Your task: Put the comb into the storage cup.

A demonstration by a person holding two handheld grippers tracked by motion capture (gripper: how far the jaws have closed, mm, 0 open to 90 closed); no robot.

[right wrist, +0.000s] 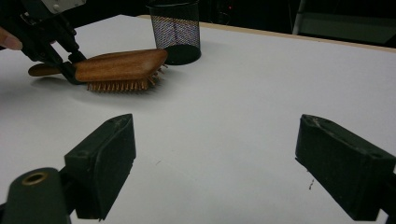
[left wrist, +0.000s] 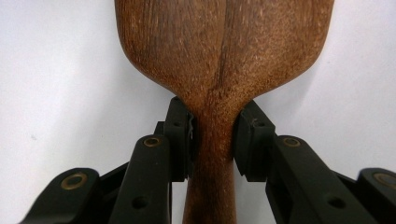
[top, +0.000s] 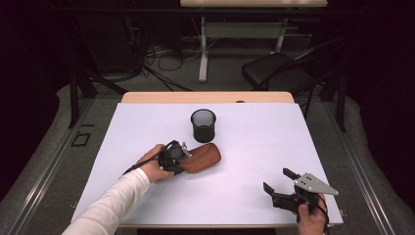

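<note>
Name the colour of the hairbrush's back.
Reddish-brown wood grain on the hairbrush; clearest in the left gripper view.

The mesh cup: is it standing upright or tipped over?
Upright: the mesh cup stands on its base on the white table, open rim facing up, behind the hairbrush.

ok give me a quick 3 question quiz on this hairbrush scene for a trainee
1. True or false: the left tool has its pads at the neck of the wooden hairbrush.
2. What stands just beyond the brush on the table? A) mesh pen cup B) glass jar C) cardboard box
3. Which way do the brush's bristles face?

Key
1. True: they sit on either side of the neck, just below the head.
2. A, the black mesh pen cup.
3. Down, toward the white table; the right tool stands open and empty nearby.
</note>
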